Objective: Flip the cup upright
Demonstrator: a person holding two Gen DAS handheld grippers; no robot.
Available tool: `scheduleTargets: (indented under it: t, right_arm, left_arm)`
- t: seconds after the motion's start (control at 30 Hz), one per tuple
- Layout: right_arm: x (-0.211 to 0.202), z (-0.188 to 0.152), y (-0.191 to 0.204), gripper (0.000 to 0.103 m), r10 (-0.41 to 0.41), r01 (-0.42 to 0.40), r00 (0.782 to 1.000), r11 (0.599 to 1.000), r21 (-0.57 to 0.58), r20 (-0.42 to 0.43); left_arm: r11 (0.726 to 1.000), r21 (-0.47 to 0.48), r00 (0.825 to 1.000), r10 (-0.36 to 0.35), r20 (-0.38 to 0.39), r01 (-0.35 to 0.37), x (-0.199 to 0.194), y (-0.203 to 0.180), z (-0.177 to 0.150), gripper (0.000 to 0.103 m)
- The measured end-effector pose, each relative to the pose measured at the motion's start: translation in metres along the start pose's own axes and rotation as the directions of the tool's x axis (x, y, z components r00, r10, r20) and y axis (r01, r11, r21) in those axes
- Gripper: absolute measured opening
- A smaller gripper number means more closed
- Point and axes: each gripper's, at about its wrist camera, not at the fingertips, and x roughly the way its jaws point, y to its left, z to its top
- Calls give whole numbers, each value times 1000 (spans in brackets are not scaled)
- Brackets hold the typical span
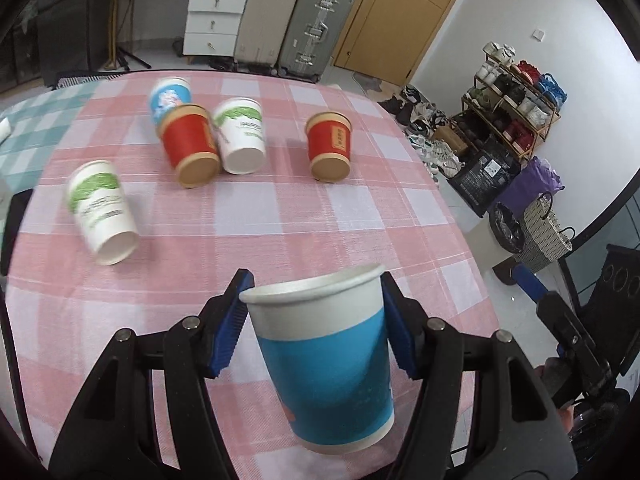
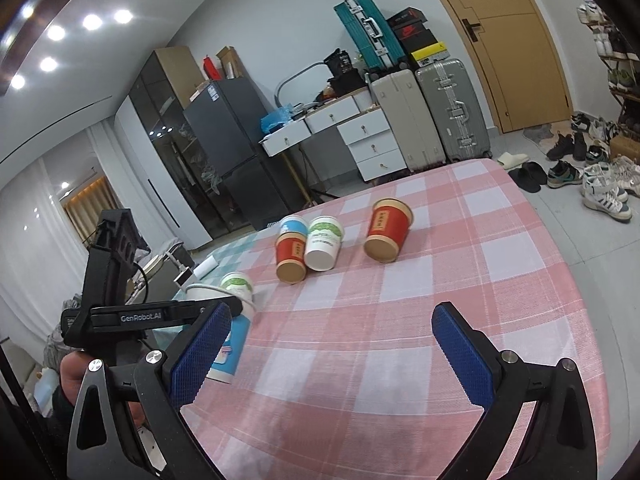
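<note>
Left wrist view: my left gripper pinches the blue-and-white paper cup between both pads, rim up and tilted slightly, held above the pink checked tablecloth; released crooked, I judge it could topple, and a harder squeeze could crush its thin wall. Farther off, from ten to one o'clock, five cups lie tipped over, while my right gripper hangs spread wide, holding nothing.

Black tongs with ribbed blue pads, silver screws; white lettering, seemingly "GenRobot.AI".
</note>
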Motion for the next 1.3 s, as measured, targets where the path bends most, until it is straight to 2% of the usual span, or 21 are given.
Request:
scheduleTargets:
  t: [0.33, 0.5, 0.7, 0.87, 1.07, 1.3]
  right_arm:
    - [7, -13, 69, 103, 44, -47, 998, 995, -87, -40]
    - [16, -25, 100, 103, 35, -44, 997, 990, -131, -73]
    - [38, -41, 129, 103, 26, -52, 989, 984, -171, -147]
    - [54, -50, 147, 102, 11, -50, 982, 977, -208, -187]
    - [70, -56, 153, 102, 7, -56, 975, 975, -214, -222]
    - [87, -59, 153, 103, -9, -47, 967, 976, -212, -253]
  left_arm:
    - [996, -72, 996, 55, 69, -50, -87, 72, -43, 60]
    - [992, -109, 996, 77, 53, -71, -103, 107, -64, 61]
    - [986, -144, 996, 85, -19, -87, -85, 139, -91, 61]
    - [984, -154, 995, 76, -70, -86, -57, 144, -103, 61]
    - [986, -142, 993, 77, -93, -90, -34, 147, -99, 61]
    - [981, -176, 989, 53, -137, -77, -14, 156, -96, 64]
